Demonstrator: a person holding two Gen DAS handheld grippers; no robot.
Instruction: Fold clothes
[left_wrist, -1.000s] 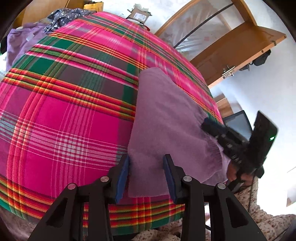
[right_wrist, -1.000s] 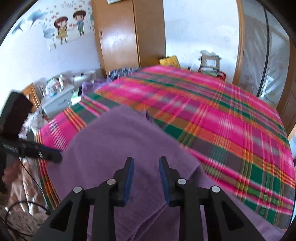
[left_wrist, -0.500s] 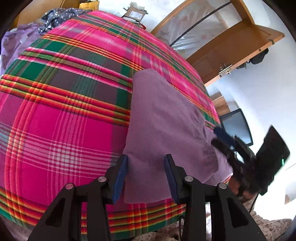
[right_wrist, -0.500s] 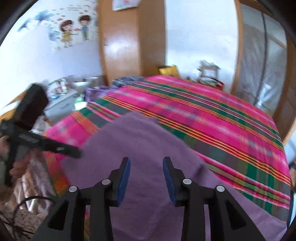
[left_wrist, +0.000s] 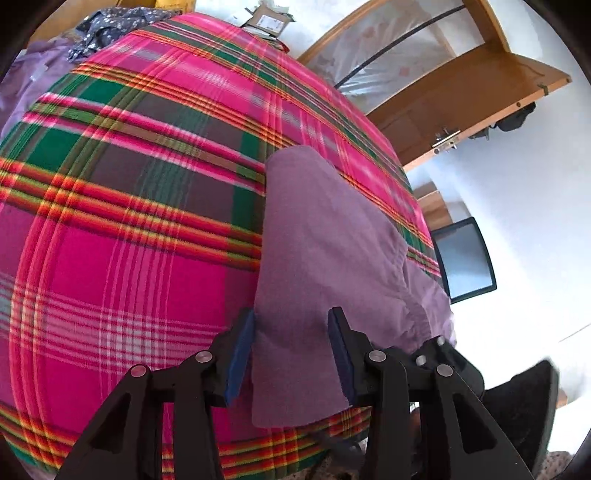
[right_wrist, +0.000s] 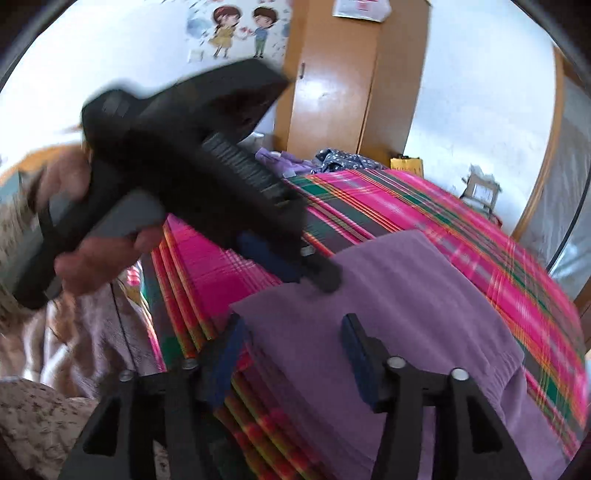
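Tools crowd each other at the bed's near edge
The left tool (right_wrist: 295, 266) crosses ahead of the right tool (right_wrist: 291, 354); bare plaid bed (left_wrist: 129, 221) lies open beyond.

You are working in a bedroom of a lived-in home. A bed spread with a pink, green and red plaid blanket (left_wrist: 140, 206) fills most of both views. Behind it stands a tall wooden wardrobe (right_wrist: 343, 77), and a cartoon sticker of a boy and a girl (right_wrist: 240, 29) decorates the white wall, which hints at a child's or family room. Loose clothes (right_wrist: 332, 162) are heaped at the far end of the bed. A wooden door (left_wrist: 469, 99) stands open to one side, and a dark screen (left_wrist: 465, 258) sits near the wall beside the bed.
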